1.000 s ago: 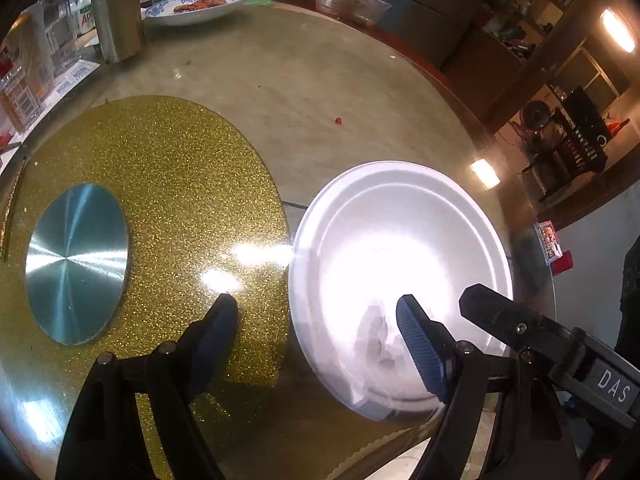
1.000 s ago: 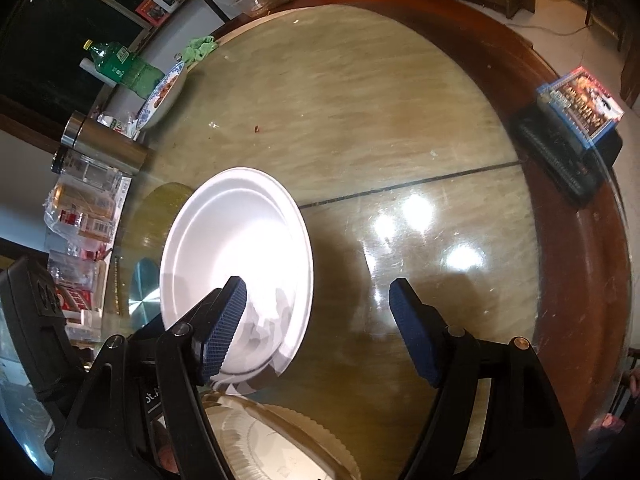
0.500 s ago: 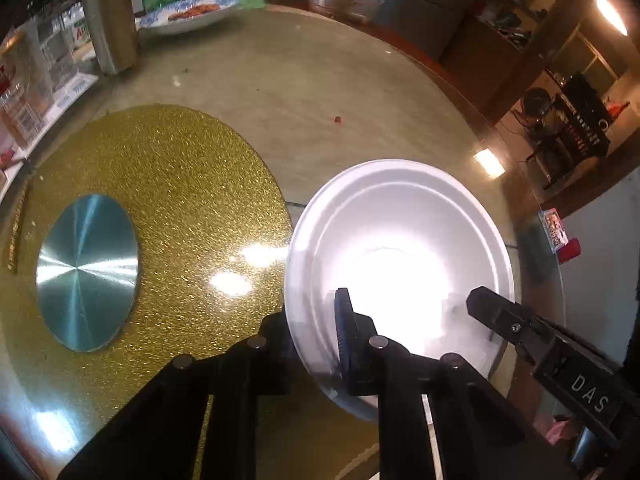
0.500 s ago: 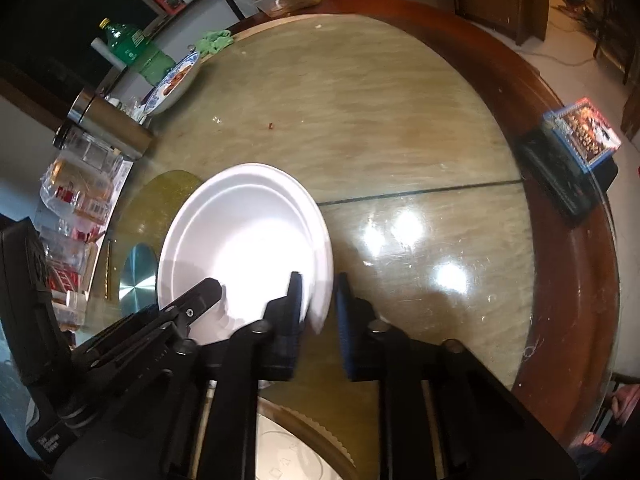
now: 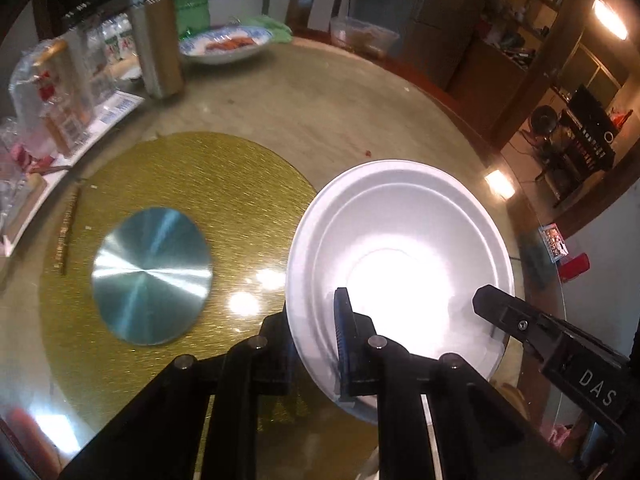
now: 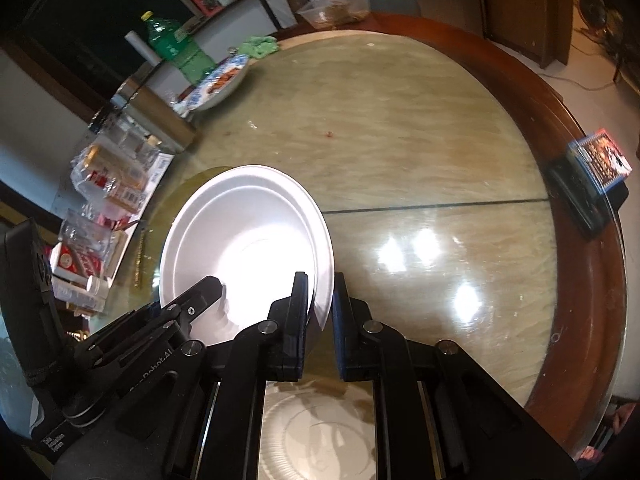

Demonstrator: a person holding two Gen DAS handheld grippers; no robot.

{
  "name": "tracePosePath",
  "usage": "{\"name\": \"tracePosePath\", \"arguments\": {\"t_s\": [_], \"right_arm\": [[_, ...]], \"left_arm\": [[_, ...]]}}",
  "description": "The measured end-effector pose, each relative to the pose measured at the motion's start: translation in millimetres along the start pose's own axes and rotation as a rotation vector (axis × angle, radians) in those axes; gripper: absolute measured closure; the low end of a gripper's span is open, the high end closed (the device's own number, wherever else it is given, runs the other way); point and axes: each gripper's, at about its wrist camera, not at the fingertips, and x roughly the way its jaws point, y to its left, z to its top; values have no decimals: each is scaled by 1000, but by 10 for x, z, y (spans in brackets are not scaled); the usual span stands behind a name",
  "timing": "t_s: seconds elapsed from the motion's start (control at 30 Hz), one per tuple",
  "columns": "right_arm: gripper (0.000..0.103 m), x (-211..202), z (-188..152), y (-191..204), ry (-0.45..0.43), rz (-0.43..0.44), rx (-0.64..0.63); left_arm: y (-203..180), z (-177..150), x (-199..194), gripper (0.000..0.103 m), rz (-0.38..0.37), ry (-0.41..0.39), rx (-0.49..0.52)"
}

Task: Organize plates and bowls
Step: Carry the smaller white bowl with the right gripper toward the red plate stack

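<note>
A large white plate (image 5: 400, 256) is held above the round glass-topped table, tilted. My left gripper (image 5: 316, 344) is shut on its near left rim. My right gripper (image 6: 322, 312) is shut on its near right rim; the plate also shows in the right wrist view (image 6: 240, 240). The right gripper's body shows at the lower right of the left wrist view (image 5: 560, 344). A second pale plate with a scalloped rim (image 6: 316, 432) lies on the table below my right gripper.
A gold turntable (image 5: 180, 200) with a silver centre disc (image 5: 152, 276) lies left of the plate. At the far edge stand a patterned dish with food (image 5: 226, 46), a steel flask (image 5: 156, 36), a green bottle (image 6: 176, 52), packets and a plastic container (image 6: 336, 8). A small box (image 6: 600, 160) sits at the right rim.
Both grippers closed on the white plate's rim, the left from the left, the right from the right. The plate has since lifted off the table and tilted.
</note>
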Motion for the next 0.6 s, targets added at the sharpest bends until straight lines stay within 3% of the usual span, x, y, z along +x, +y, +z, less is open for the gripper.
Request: {"name": "tracePosePath", "arguments": {"t_s": [0.33,0.6], "right_arm": [[92,-141,-273,377,-9,54,-57],[92,-314,-697,712,-25,112,-133]], "left_arm": [[198,-246,-373,88,65,-83,-15],[423,-580,-729,88,138,-148,-37]]}}
